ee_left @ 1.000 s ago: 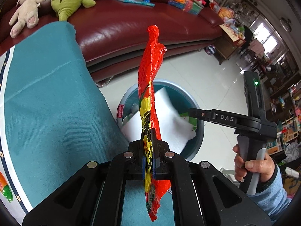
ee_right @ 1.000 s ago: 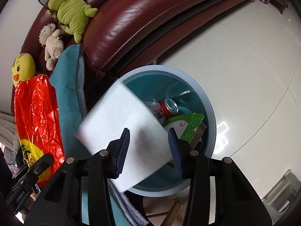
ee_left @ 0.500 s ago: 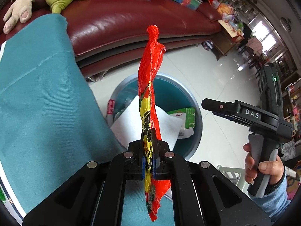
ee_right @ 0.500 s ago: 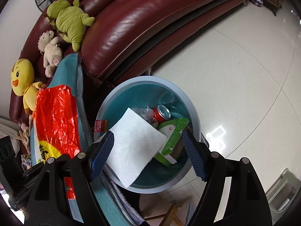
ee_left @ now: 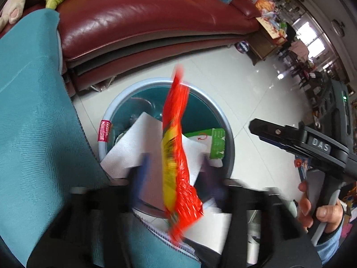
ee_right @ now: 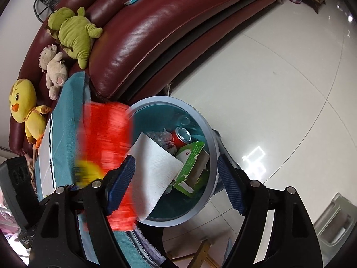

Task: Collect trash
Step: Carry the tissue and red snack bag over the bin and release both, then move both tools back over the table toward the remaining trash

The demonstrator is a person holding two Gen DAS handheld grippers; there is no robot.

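A red and yellow snack wrapper hangs blurred between the spread fingers of my left gripper, whose jaws are opening; the pads no longer press on it. It is over the near rim of the round teal trash bin. In the right wrist view the wrapper is a red blur at the bin's left edge. My right gripper stands open above the bin with nothing held. Inside lie a white paper towel, a green carton and a red can.
A dark red leather sofa runs behind the bin, with plush toys on it. A teal cloth covers the surface to the left. Glossy white floor tiles lie to the right. A hand grips the right tool's handle.
My left gripper went from shut on the wrapper to spread, and the wrapper now drops toward the bin. The right gripper opened wide; the paper towel fell from it into the bin.
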